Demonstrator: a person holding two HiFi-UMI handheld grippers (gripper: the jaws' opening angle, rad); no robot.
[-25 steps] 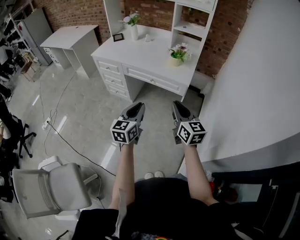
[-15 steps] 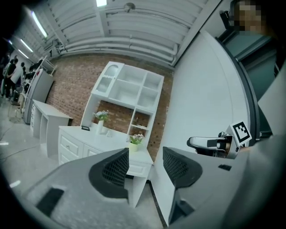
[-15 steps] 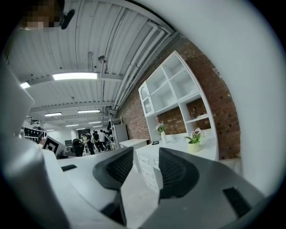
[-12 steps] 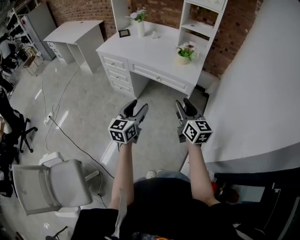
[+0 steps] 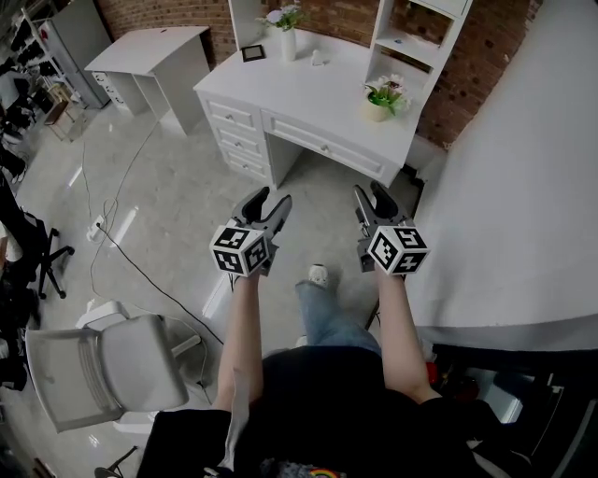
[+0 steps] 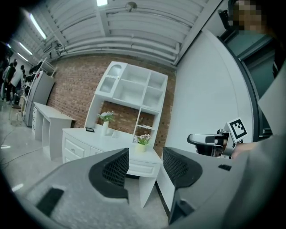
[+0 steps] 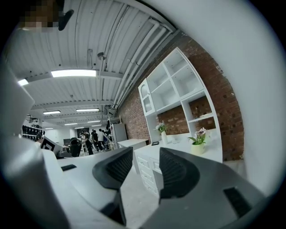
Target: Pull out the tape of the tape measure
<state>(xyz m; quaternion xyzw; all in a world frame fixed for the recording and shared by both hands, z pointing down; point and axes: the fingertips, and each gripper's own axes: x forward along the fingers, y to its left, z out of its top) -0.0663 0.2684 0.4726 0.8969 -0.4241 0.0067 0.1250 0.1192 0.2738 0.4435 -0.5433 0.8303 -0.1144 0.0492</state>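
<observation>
No tape measure shows in any view. In the head view my left gripper (image 5: 271, 196) and right gripper (image 5: 370, 189) are held side by side in the air above the grey floor, pointing at a white desk (image 5: 318, 89). The left gripper (image 6: 145, 167) stands open with nothing between its pads. The right gripper (image 7: 146, 167) has its jaws opening, and the gap between them is empty too. In the left gripper view, the right gripper (image 6: 210, 139) appears at the right.
On the desk stand a potted plant (image 5: 381, 98), a vase of flowers (image 5: 287, 28) and a small picture frame (image 5: 252, 53). A smaller white table (image 5: 149, 51) is at far left. A grey chair (image 5: 112, 369) and a floor cable (image 5: 140, 271) lie to my left. A white curved wall (image 5: 523, 187) is at right.
Both grippers went from shut to open. The person has stepped closer to the desk, with one leg now forward between the arms.
</observation>
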